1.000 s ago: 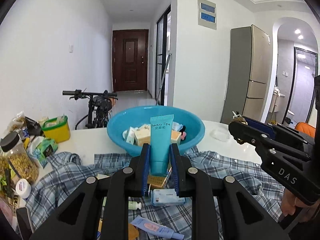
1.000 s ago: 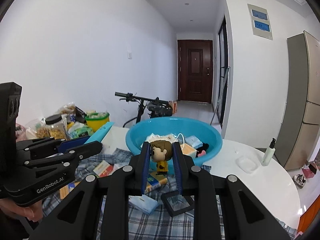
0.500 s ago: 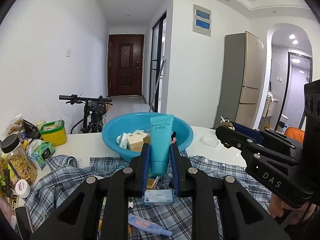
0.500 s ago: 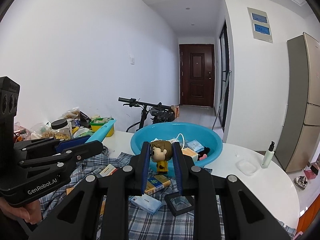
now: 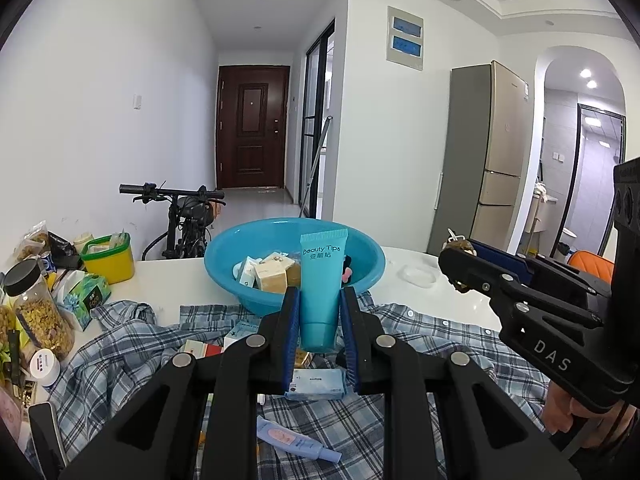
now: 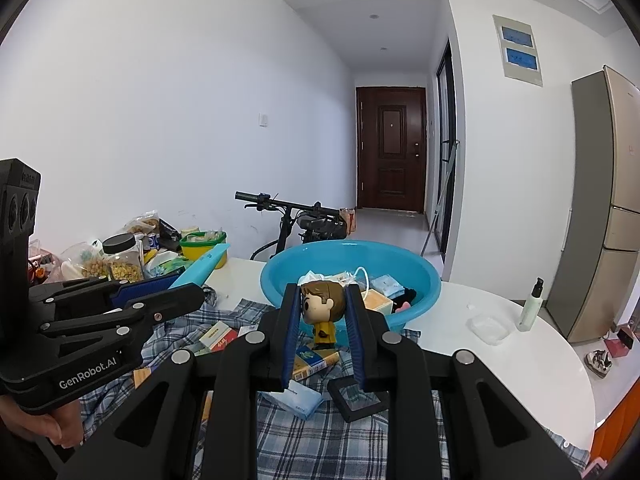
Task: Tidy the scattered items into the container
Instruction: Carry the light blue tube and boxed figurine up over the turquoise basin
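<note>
Both grippers have risen slightly above the cloth [image 5: 404, 332], short of the basin [image 5: 224, 268]: left gripper [image 5: 320, 308] pinching the upright tube [image 5: 322, 280], right gripper [image 6: 322, 312] clamped on the figurine [image 6: 323, 308].

- The round plastic basin [image 5: 224, 264] is bright turquoise blue.
- The squeezable plastic tube [image 5: 322, 280] is teal with white lettering.
- The big-headed toy figurine [image 6: 323, 312] has brown hair and a yellow coat.
- The crumpled cotton shirt [image 5: 120, 344] is checked in blue, grey and white.
- The small plastic tub [image 5: 110, 260] is yellow with a green rim.
- The round glossy table [image 6: 520, 360] is white.
- The left gripper [image 5: 320, 320] and right gripper [image 6: 322, 322] are black, with blue pads lining the jaws.
</note>
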`<state>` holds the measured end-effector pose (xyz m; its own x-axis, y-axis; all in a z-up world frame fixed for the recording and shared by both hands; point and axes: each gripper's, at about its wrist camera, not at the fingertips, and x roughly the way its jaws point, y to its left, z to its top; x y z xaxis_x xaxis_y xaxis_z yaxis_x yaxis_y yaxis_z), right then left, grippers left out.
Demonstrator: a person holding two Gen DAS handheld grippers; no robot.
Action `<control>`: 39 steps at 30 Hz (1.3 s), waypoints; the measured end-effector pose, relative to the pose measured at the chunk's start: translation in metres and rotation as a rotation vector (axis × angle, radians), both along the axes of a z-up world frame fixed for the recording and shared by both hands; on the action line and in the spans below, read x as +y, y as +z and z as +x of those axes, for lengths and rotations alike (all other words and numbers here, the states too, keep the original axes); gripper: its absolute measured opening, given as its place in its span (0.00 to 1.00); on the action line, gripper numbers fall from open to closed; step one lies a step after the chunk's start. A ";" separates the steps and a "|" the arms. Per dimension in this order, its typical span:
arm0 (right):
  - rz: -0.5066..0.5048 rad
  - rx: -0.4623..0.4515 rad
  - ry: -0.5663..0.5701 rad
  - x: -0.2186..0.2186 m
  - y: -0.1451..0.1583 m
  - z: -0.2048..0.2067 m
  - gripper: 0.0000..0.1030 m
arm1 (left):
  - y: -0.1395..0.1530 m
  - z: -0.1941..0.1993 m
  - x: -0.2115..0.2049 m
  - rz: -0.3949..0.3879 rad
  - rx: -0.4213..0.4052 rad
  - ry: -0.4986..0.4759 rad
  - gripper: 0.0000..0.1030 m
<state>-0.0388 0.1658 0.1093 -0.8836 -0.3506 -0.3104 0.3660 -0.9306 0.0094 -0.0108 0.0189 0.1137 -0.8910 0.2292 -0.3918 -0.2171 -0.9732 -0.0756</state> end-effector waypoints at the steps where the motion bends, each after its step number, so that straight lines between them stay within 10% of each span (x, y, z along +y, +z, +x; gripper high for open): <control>1: 0.000 -0.001 0.000 0.000 0.000 0.000 0.21 | -0.001 -0.001 -0.001 0.003 -0.002 0.002 0.21; 39: 0.037 -0.054 -0.015 -0.011 -0.004 -0.141 0.21 | -0.007 -0.155 -0.030 0.026 -0.069 0.030 0.21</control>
